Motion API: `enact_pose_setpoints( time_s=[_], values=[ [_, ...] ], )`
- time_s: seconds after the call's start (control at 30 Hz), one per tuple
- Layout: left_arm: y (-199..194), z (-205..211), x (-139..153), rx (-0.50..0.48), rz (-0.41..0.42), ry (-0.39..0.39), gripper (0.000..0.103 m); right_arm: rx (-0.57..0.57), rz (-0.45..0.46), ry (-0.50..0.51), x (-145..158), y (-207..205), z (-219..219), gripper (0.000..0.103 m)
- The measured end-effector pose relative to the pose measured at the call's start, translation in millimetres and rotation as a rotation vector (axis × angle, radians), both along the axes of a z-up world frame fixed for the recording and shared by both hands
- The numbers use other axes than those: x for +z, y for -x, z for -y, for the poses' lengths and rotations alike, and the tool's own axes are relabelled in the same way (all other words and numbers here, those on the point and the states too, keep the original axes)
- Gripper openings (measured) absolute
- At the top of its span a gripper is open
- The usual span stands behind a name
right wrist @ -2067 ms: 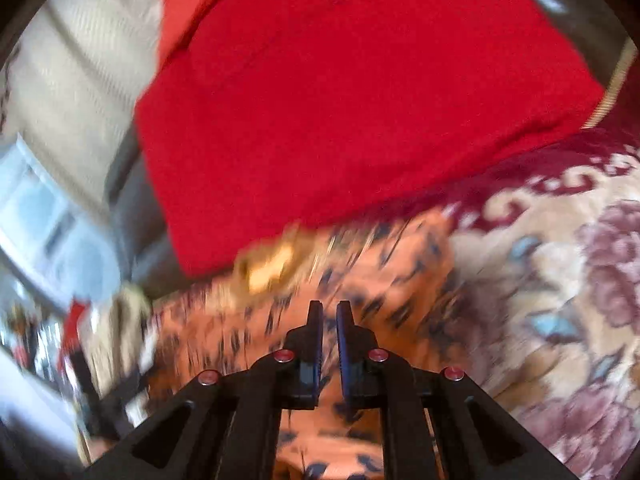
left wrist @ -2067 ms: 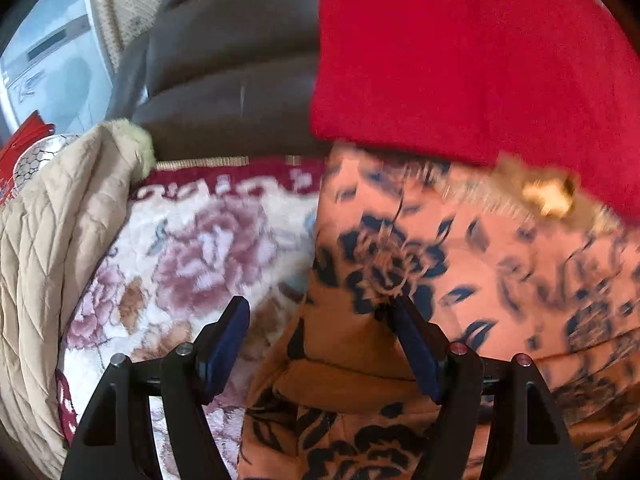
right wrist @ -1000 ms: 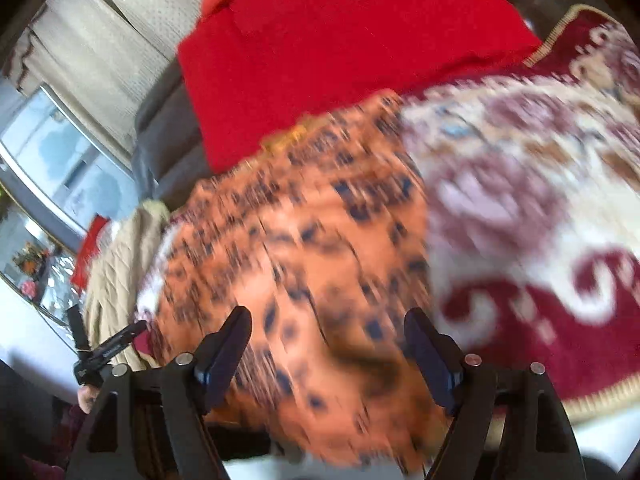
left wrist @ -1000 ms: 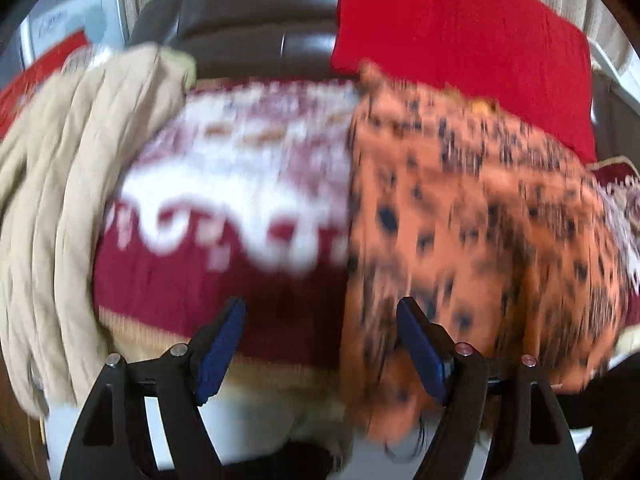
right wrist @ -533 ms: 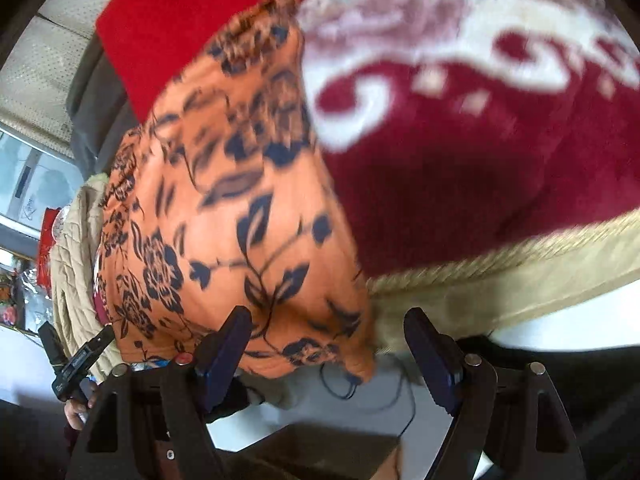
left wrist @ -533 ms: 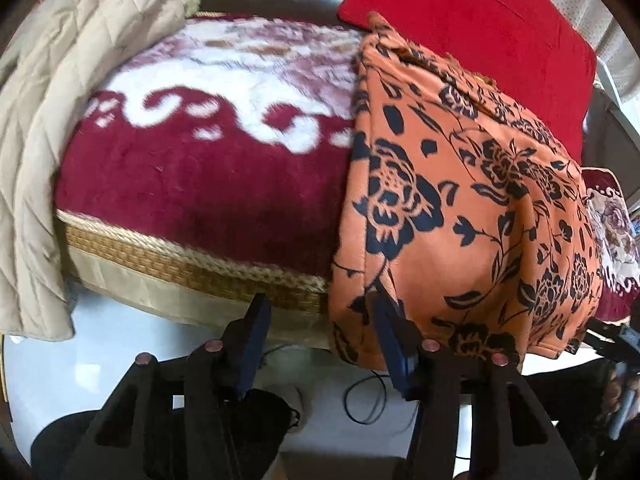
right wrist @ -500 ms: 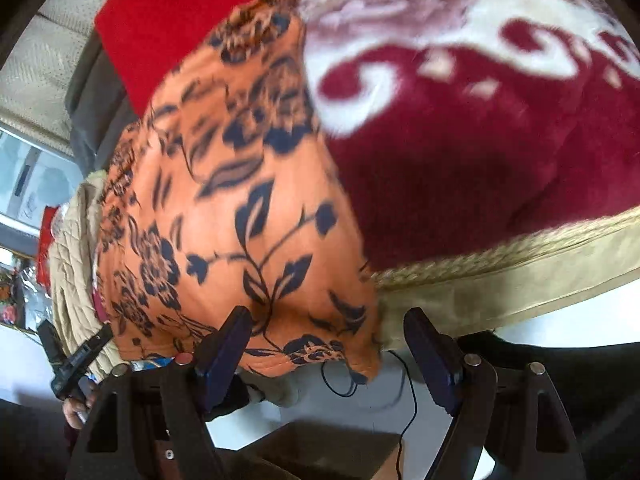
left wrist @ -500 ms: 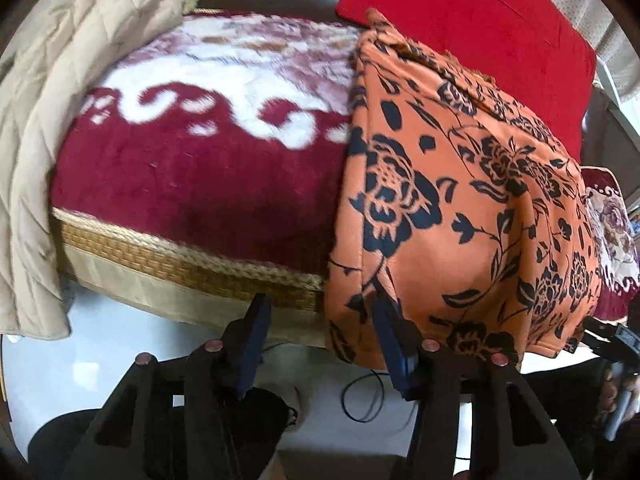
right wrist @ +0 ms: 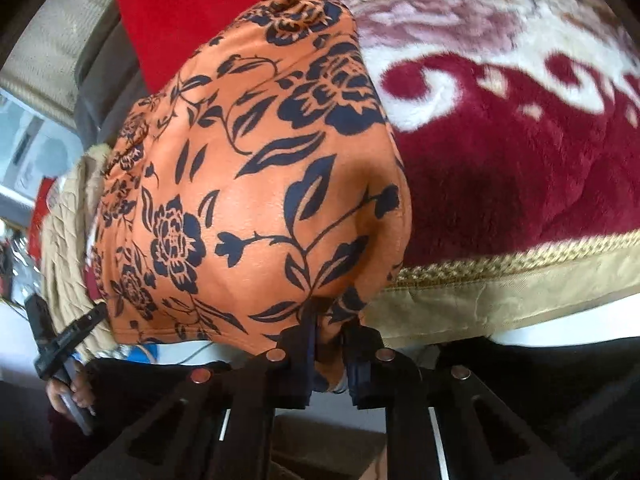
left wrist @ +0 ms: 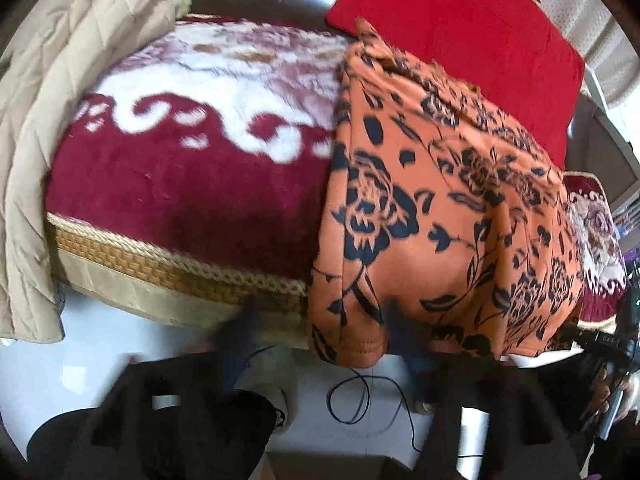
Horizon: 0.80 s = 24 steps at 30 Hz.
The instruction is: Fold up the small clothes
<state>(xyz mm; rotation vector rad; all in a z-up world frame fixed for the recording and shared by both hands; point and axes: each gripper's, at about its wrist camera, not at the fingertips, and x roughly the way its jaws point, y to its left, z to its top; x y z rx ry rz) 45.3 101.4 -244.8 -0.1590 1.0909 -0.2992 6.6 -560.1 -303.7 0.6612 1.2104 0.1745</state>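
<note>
An orange garment with a dark floral print (left wrist: pixel 440 208) lies across the sofa seat and hangs over its front edge; it also shows in the right wrist view (right wrist: pixel 248 184). My left gripper (left wrist: pixel 320 344) is open and blurred, its fingers (left wrist: pixel 240 336) astride the garment's lower left hem corner without touching it. My right gripper (right wrist: pixel 330 332) is shut on the garment's lower right hem corner, with cloth bunched between the fingers (right wrist: pixel 304 344).
The sofa has a maroon and white plush cover (left wrist: pixel 192 168) with a gold braided front edge (left wrist: pixel 168 268). A red cushion (left wrist: pixel 460 32) leans at the back. A beige quilted coat (left wrist: pixel 48 120) hangs off the left armrest. Thin cable (left wrist: pixel 360 392) lies on the white floor.
Both grippers dropped back from the sofa back to the seat's front edge. The right gripper closed on the garment's hem corner. The left gripper is moving, still open.
</note>
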Motion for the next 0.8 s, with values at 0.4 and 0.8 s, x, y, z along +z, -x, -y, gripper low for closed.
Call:
enact_pose_setpoints(
  time_s=[0.4,0.8],
  values=[
    [-16.6,15.9,-30.4,-0.063,-0.142,0.070,0.025,-0.014,0.030,-0.003,-9.3,-16.6,6.0,0.072],
    [-23.9,-1.4,69.0,-0.189,0.008,0.251,0.006,0.125,0.183,0.007,81.0,-19.6,-7.3,0.010]
  ],
)
